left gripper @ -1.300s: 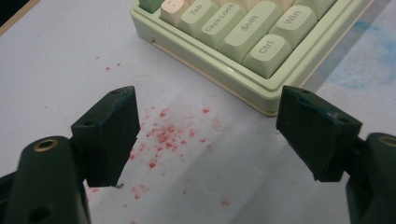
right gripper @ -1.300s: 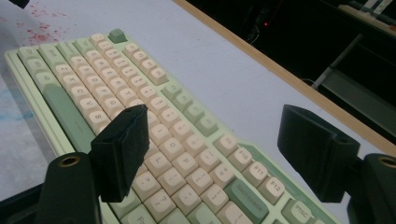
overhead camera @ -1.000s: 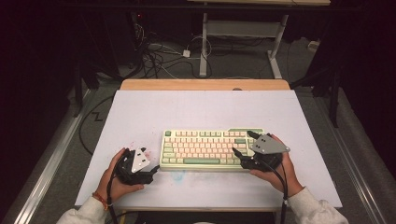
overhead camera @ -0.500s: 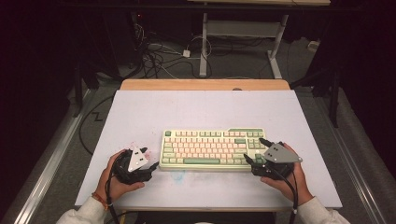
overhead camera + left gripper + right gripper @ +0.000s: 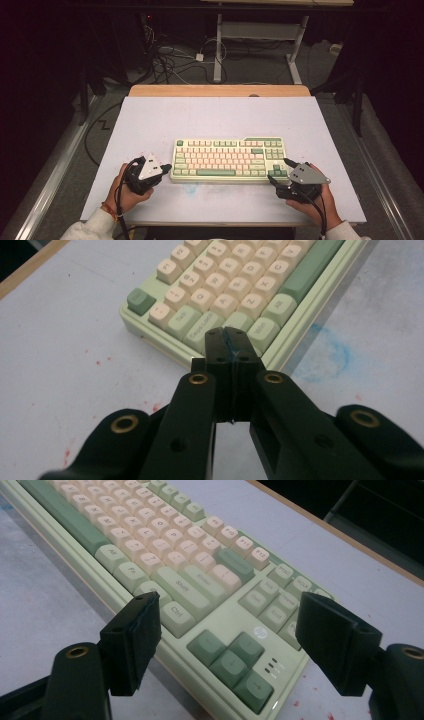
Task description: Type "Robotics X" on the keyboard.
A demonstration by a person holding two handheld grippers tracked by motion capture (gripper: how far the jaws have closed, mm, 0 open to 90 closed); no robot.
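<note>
Left gripper (image 5: pixel 162 169) held low at the keyboard's (image 5: pixel 227 160) near-left corner, jaws pressed flat together with nothing between them, tips just beside the bottom-left keys in the left gripper view (image 5: pixel 227 347). Probably parked there to steady or nudge that end, though touching or merely close cannot be told. Red specks on the pale table (image 5: pixel 150 125) around it, and a faint blue smudge (image 5: pixel 325 347) on the surface just near of the keyboard's front edge.

Keyboard (image 5: pixel 235 285) lying flat in the middle of the table toward the near side, long edge running left to right, green frame, cream and green keys.

Right gripper (image 5: pixel 281 171) at the near-right corner, jaws spread wide and holding nothing; in the right gripper view (image 5: pixel 240 630) the two pads straddling the arrow-key cluster (image 5: pixel 232 662) from the near side. Likely lined up so as to take hold of that corner, matching the left hand's post at the other end.

No containers on the table; nothing held in anything.
</note>
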